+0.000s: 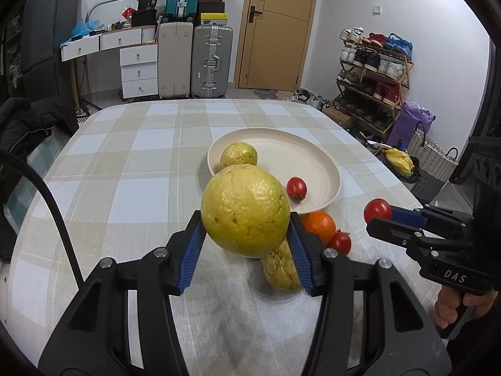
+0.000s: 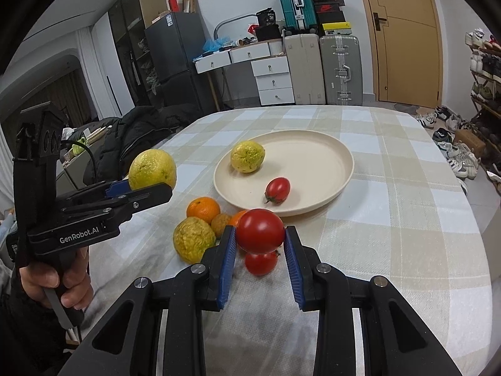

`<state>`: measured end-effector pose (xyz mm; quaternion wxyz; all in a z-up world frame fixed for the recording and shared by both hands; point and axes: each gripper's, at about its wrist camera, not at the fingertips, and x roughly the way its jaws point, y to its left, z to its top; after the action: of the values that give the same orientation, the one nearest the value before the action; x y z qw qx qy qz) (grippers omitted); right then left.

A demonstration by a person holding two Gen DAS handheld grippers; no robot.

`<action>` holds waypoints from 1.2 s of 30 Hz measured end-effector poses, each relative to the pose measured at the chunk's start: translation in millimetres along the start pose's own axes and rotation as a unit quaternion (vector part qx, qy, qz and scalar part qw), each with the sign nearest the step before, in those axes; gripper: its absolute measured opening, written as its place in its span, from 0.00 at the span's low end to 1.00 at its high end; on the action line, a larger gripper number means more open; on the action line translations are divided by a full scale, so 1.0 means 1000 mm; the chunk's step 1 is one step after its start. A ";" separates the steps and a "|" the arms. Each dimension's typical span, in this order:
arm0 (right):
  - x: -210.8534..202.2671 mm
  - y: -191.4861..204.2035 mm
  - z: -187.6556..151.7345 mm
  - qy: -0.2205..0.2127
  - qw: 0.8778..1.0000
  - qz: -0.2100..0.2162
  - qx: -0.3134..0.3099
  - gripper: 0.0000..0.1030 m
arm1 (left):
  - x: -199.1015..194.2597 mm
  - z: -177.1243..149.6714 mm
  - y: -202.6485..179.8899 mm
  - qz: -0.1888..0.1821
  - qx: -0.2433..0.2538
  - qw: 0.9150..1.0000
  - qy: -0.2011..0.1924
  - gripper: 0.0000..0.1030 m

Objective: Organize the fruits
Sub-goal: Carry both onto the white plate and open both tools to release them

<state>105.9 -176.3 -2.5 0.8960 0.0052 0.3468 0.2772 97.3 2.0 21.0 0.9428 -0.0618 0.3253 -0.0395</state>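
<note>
My left gripper (image 1: 245, 222) is shut on a big yellow-green citrus fruit (image 1: 245, 210) and holds it above the table, just short of the cream plate (image 1: 316, 169). The plate holds a smaller yellow citrus (image 1: 238, 155) and a red tomato (image 1: 296, 188). My right gripper (image 2: 259, 238) is shut on a red tomato (image 2: 260, 231), held above the table near the plate (image 2: 322, 163). On the cloth lie an orange (image 2: 203, 210), a yellow citrus (image 2: 193, 239), a small brownish fruit (image 2: 220, 224) and another tomato (image 2: 260, 263).
The table has a checked cloth (image 2: 391, 219). A black jacket (image 2: 137, 138) lies at its left edge. Suitcases (image 1: 194, 59), white drawers (image 1: 139, 72), a door (image 1: 278, 28) and a shoe rack (image 1: 372, 72) stand beyond the far edge.
</note>
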 end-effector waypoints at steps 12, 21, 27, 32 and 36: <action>0.013 -0.019 0.022 -0.006 1.000 -0.002 0.020 0.31 | 0.032 0.028 0.001 0.004 -0.011 1.000 0.006 0.48; 0.025 -0.032 0.035 -0.012 0.999 -0.018 0.045 0.31 | 0.054 0.037 -0.008 0.004 0.004 1.000 0.015 0.48; 0.041 -0.037 0.040 -0.001 0.998 -0.026 0.055 0.31 | 0.070 0.040 -0.016 0.001 0.008 1.000 0.021 0.48; 0.053 -0.040 0.044 0.010 0.998 -0.032 0.059 0.31 | 0.084 0.042 -0.023 0.008 0.016 1.000 0.025 0.48; 0.060 -0.046 0.046 0.014 0.997 -0.041 0.065 0.31 | 0.094 0.043 -0.028 0.010 0.026 0.999 0.037 0.48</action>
<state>194.0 -176.3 -14.1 0.8992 0.0453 0.3770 0.2175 196.6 -32.6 1.2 0.9316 -0.0323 0.3597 -0.0404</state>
